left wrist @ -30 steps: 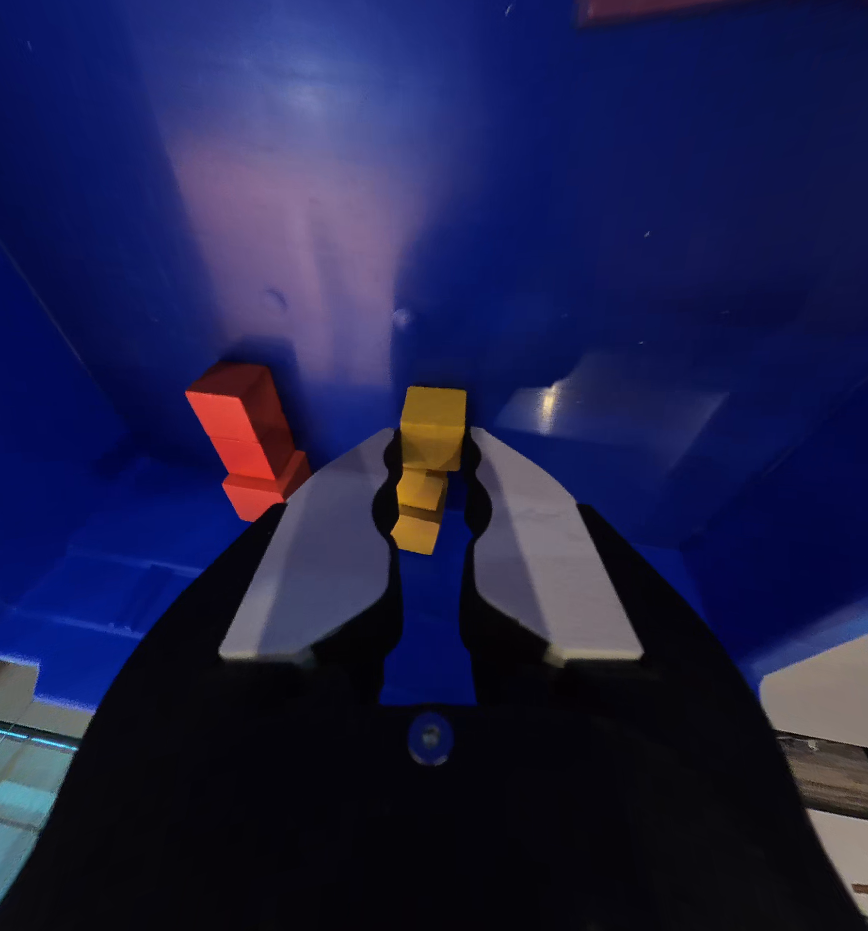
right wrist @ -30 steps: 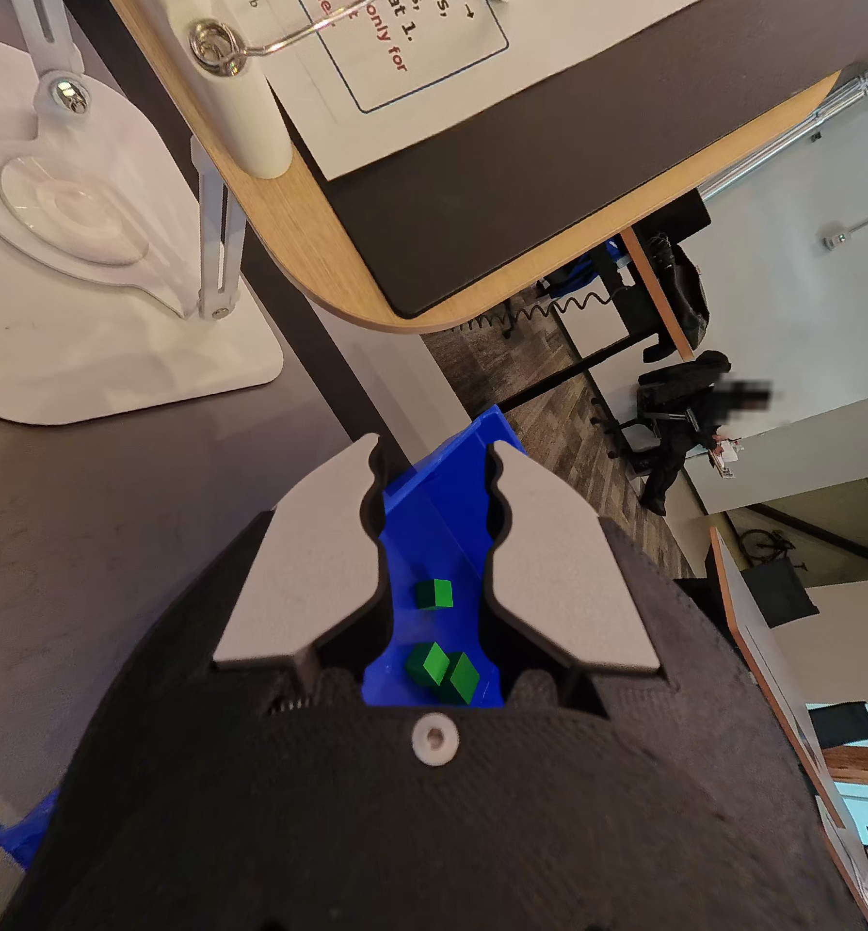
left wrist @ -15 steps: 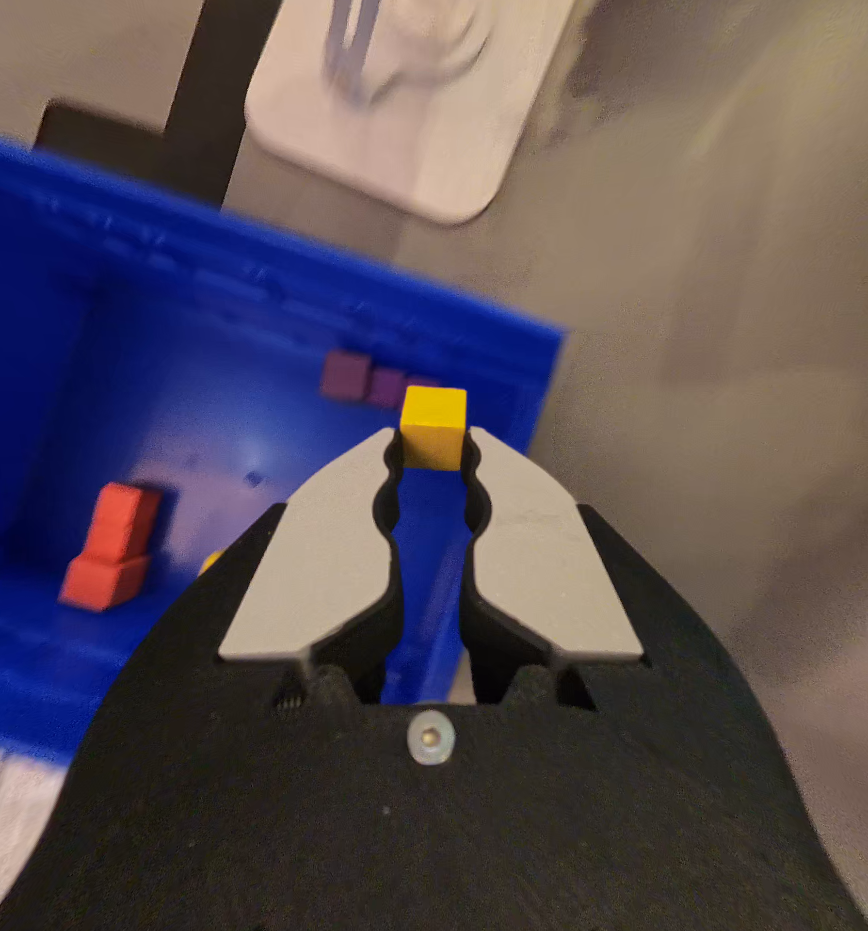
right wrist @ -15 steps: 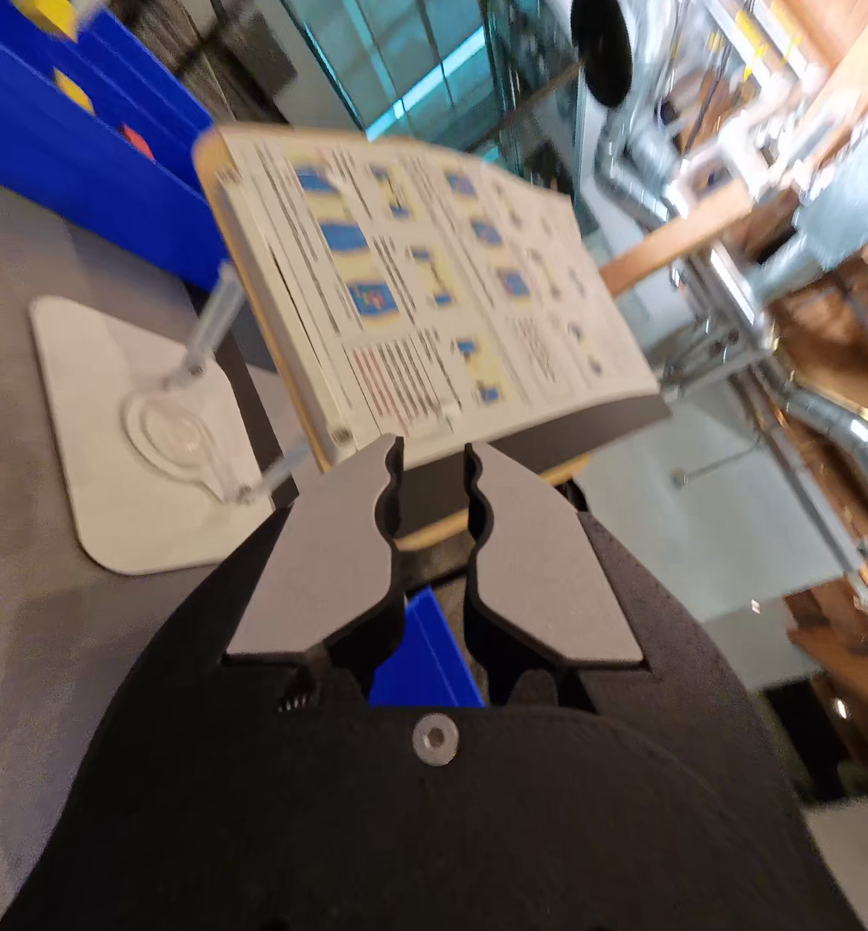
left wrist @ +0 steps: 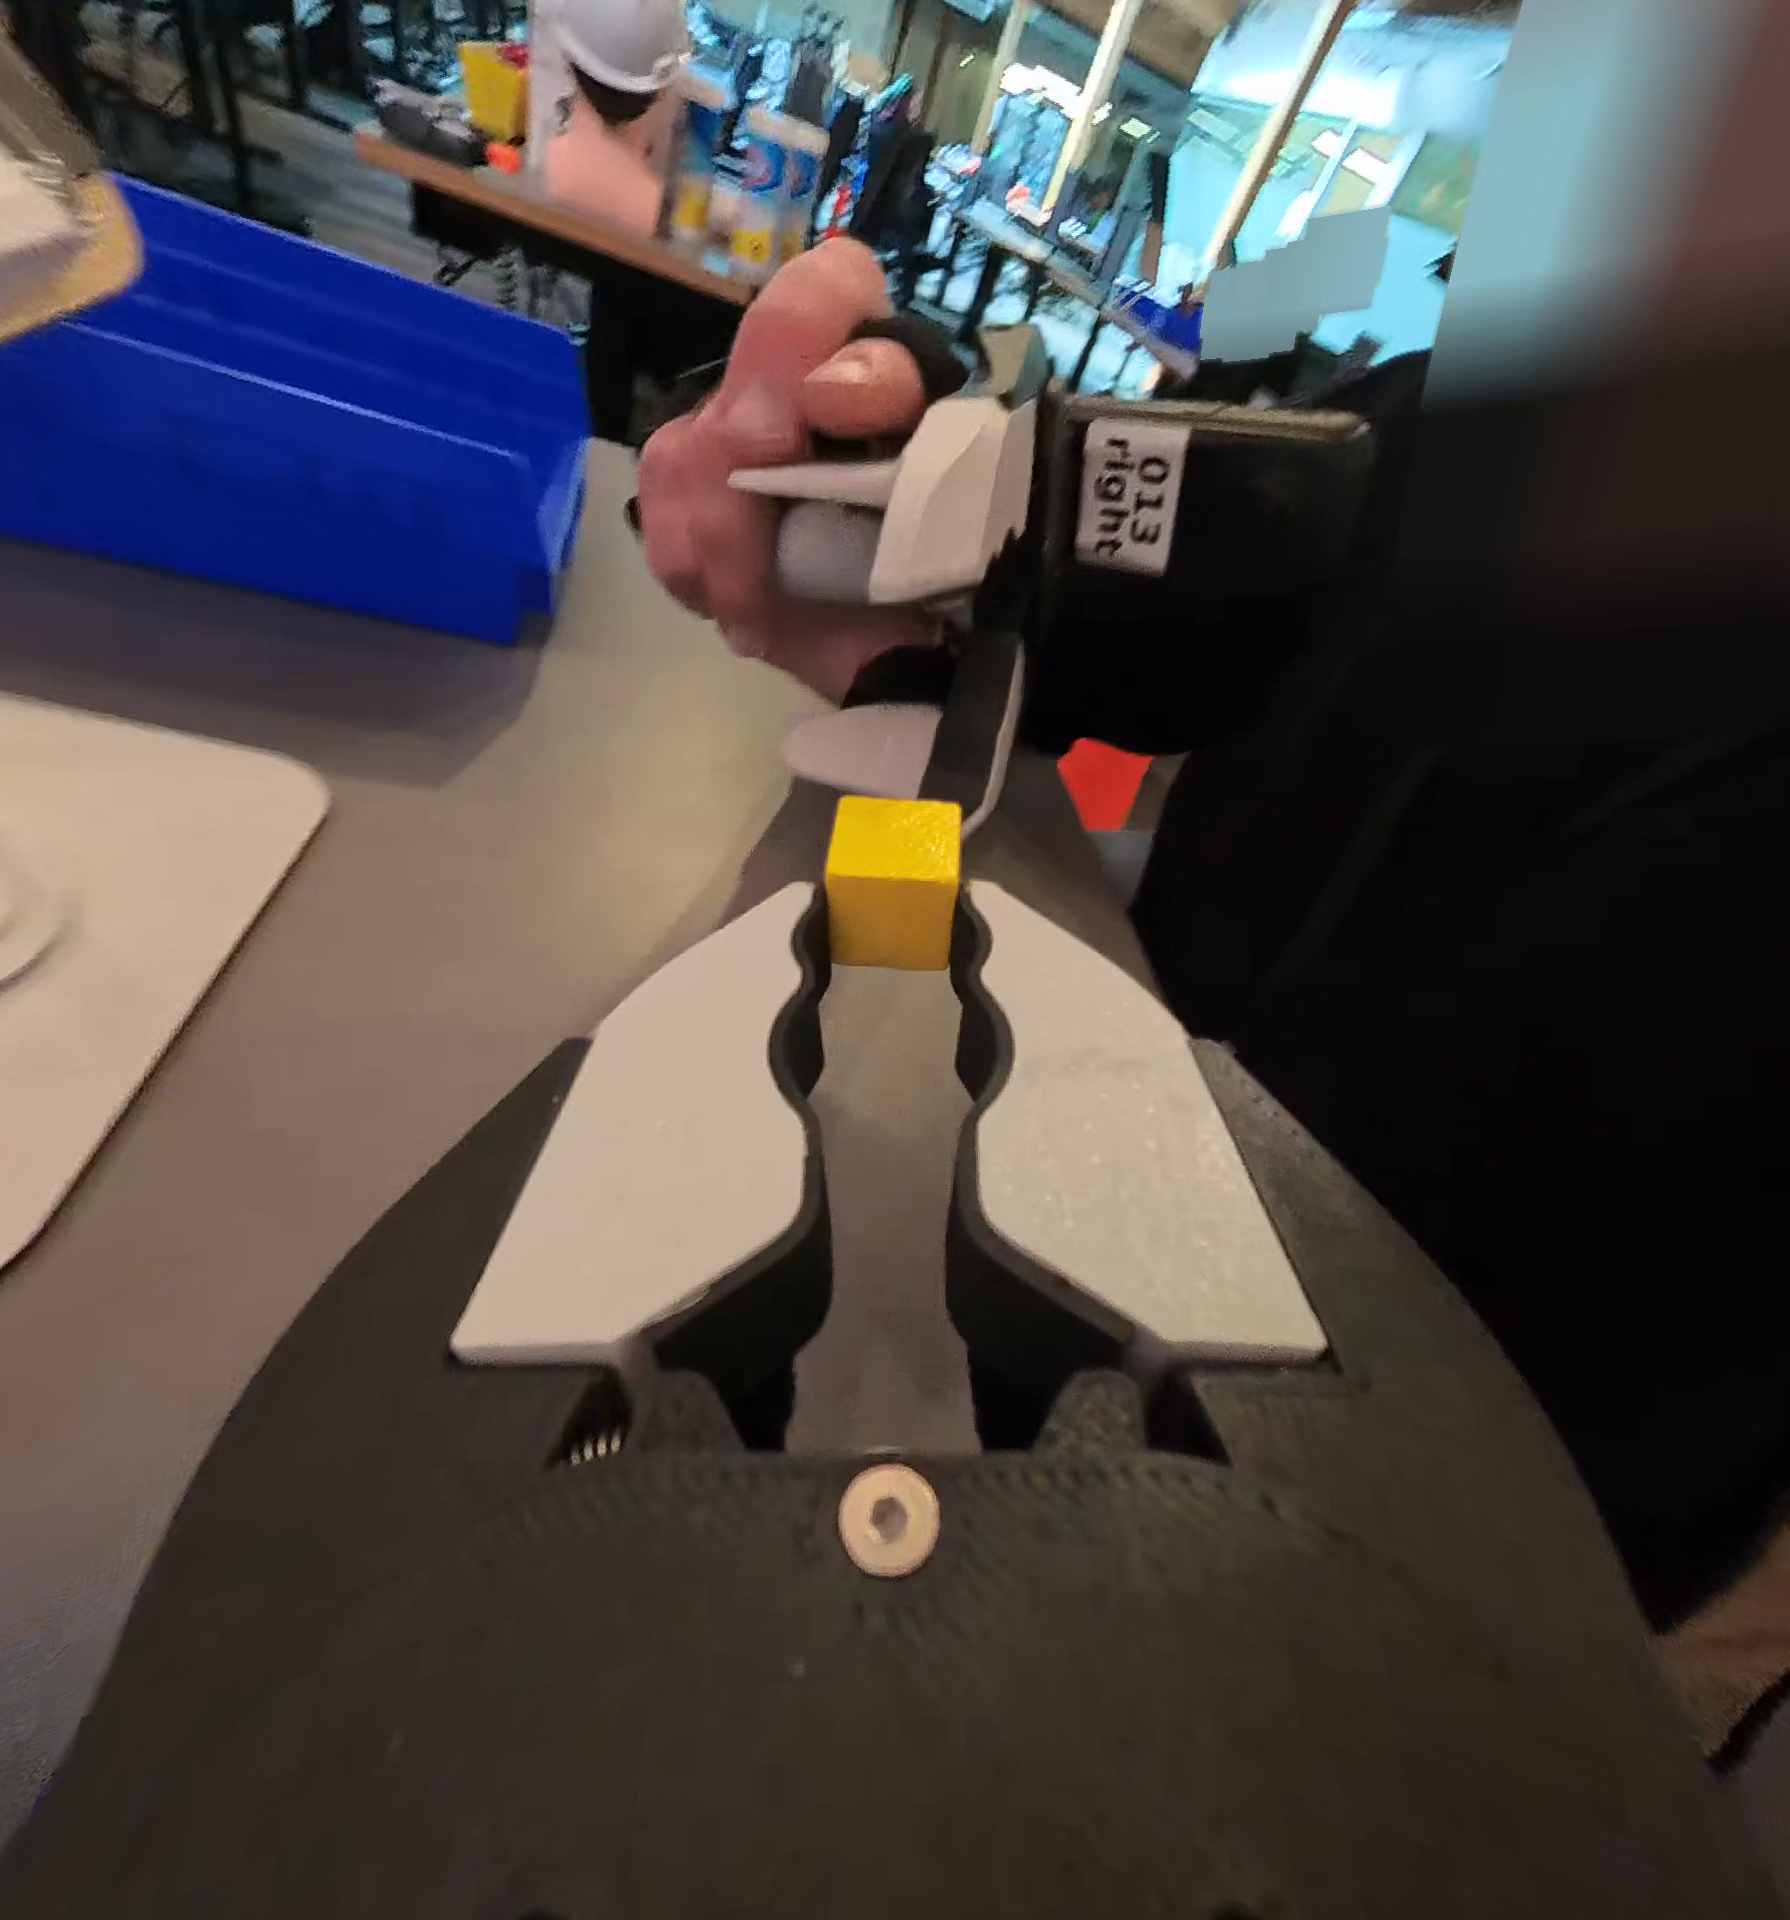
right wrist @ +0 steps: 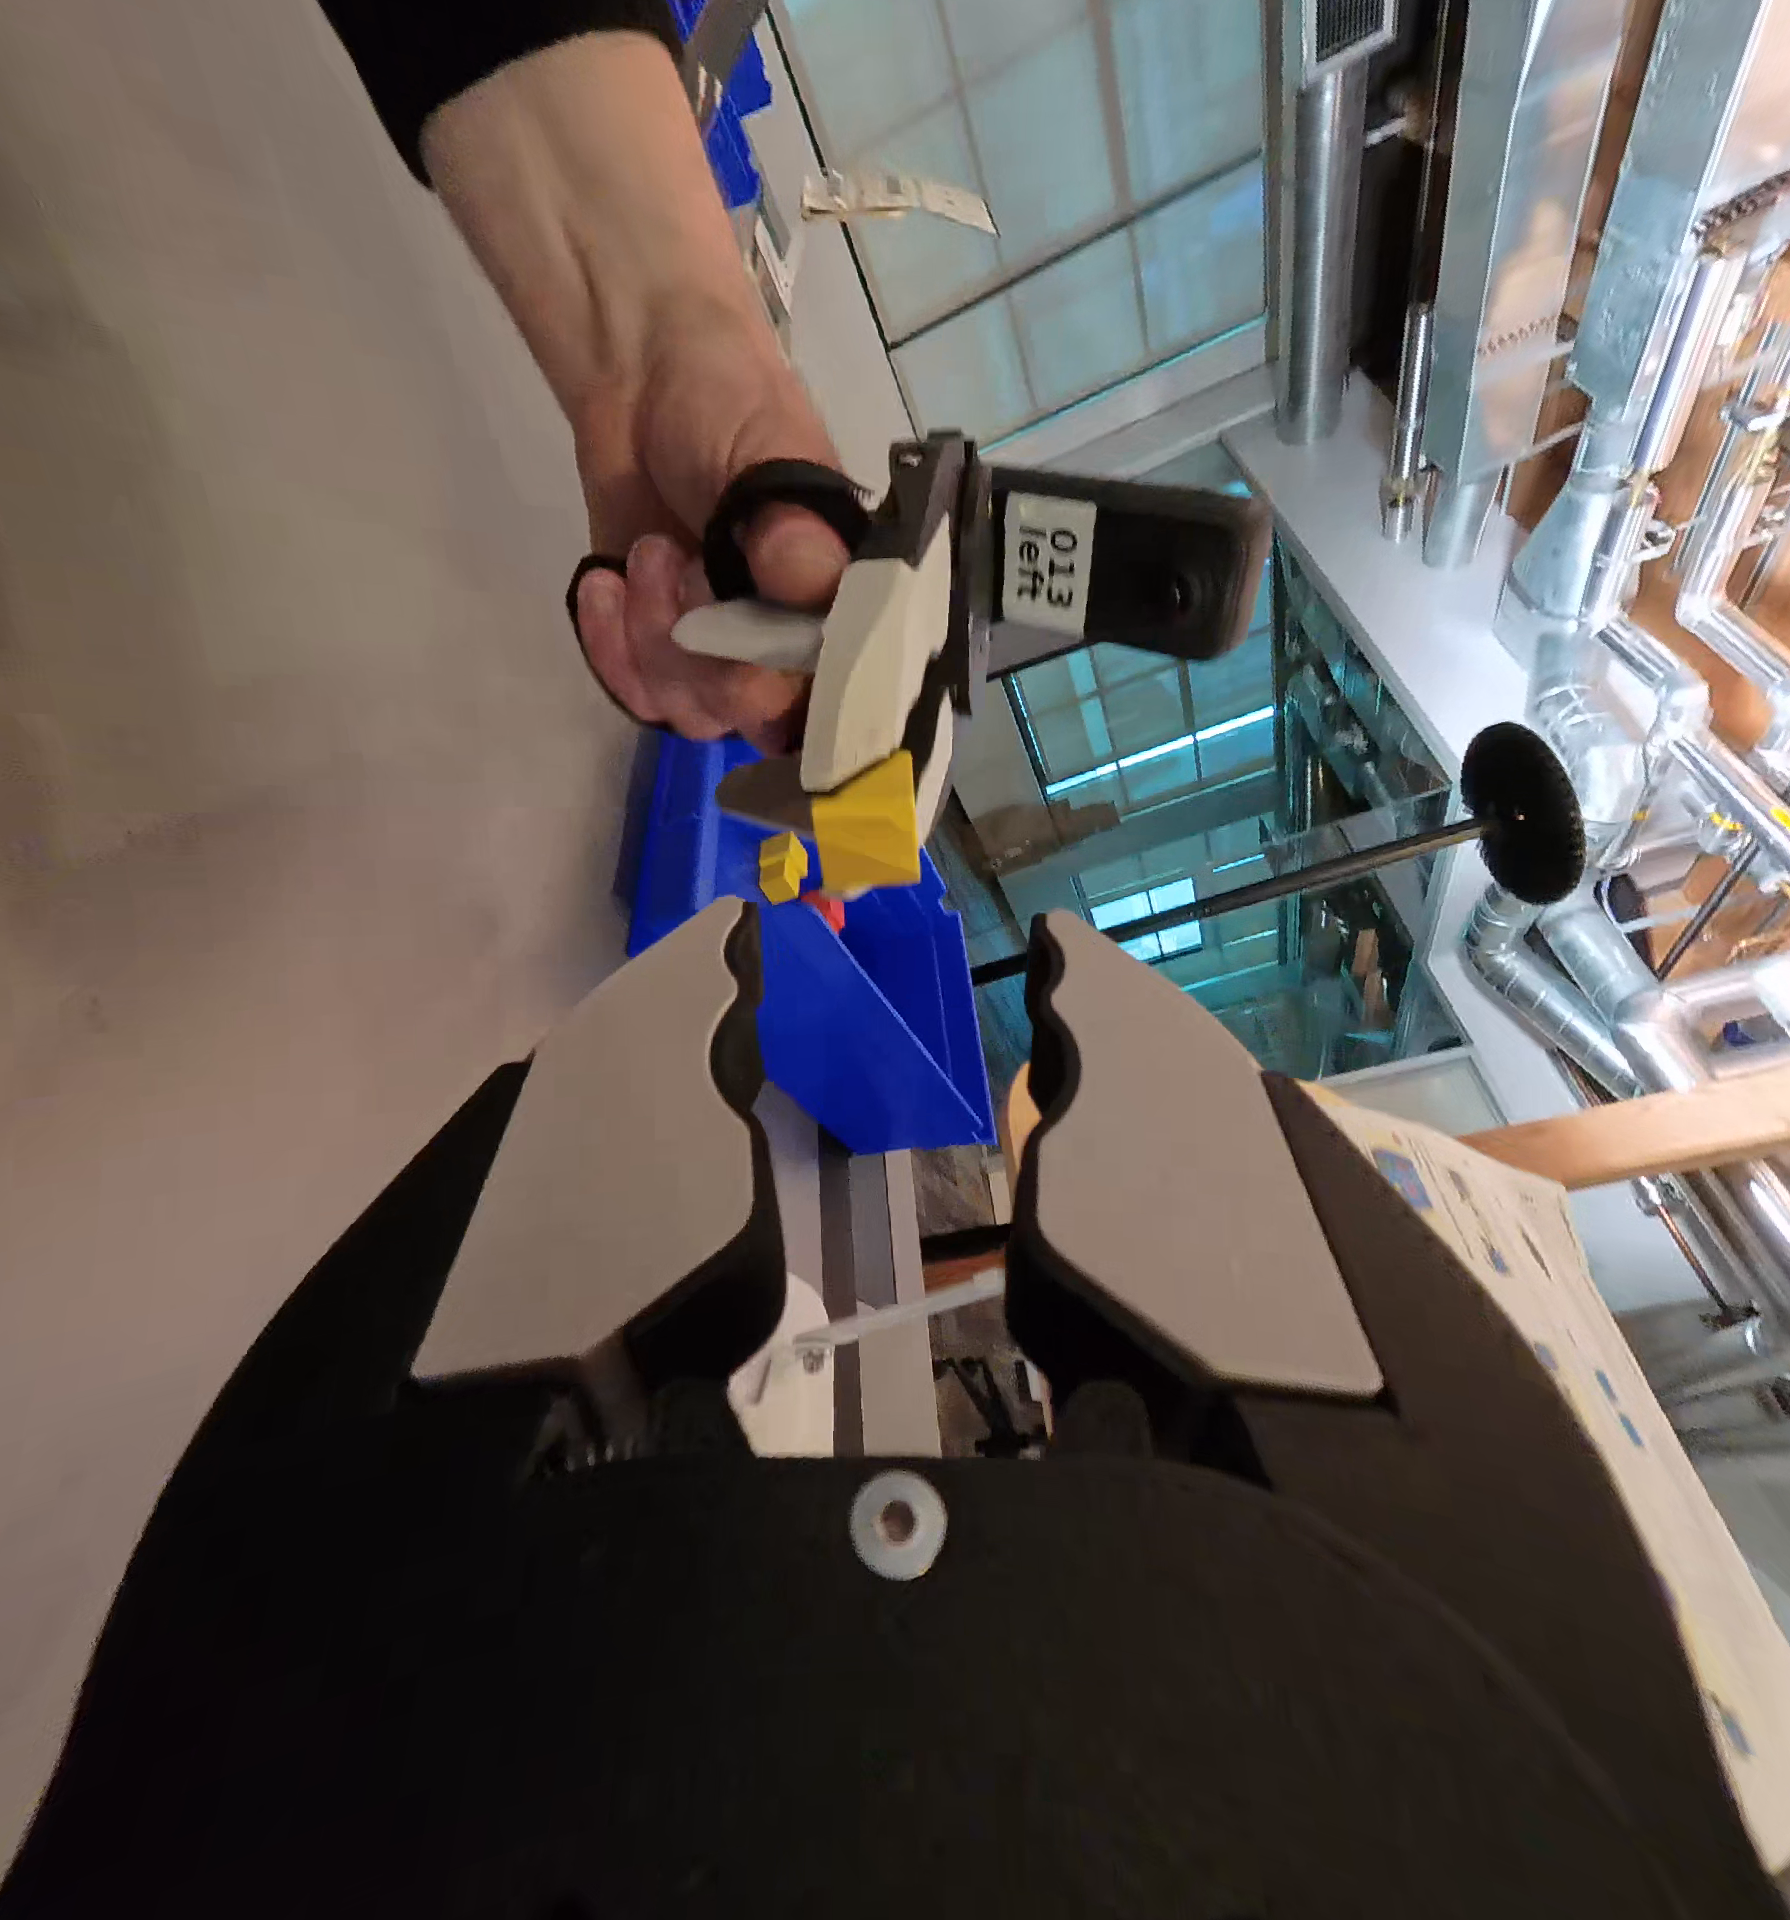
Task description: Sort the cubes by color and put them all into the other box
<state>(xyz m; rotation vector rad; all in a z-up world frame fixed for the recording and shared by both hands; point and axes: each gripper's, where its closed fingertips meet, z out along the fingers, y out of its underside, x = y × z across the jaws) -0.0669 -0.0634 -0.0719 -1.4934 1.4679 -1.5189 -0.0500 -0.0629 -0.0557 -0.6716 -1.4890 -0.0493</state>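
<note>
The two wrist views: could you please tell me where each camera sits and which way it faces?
Left wrist view: sits on the left hand-held gripper, looking along its fingers, which are shut on a yellow cube, across the grey table at the right hand-held gripper and the hand holding it.
Right wrist view: sits on the right hand-held gripper, open and empty, facing back at the left one, its hand and a blue box.
Shared: the yellow cube and both hand-held grippers.

A smooth grey tabletop (left wrist: 434, 935) carries the scene. At ten o'clock on it sits a blue plastic bin (left wrist: 247, 436); at nine o'clock a flat white rounded-corner stand base (left wrist: 91, 935) lies directly on the surface.
</note>
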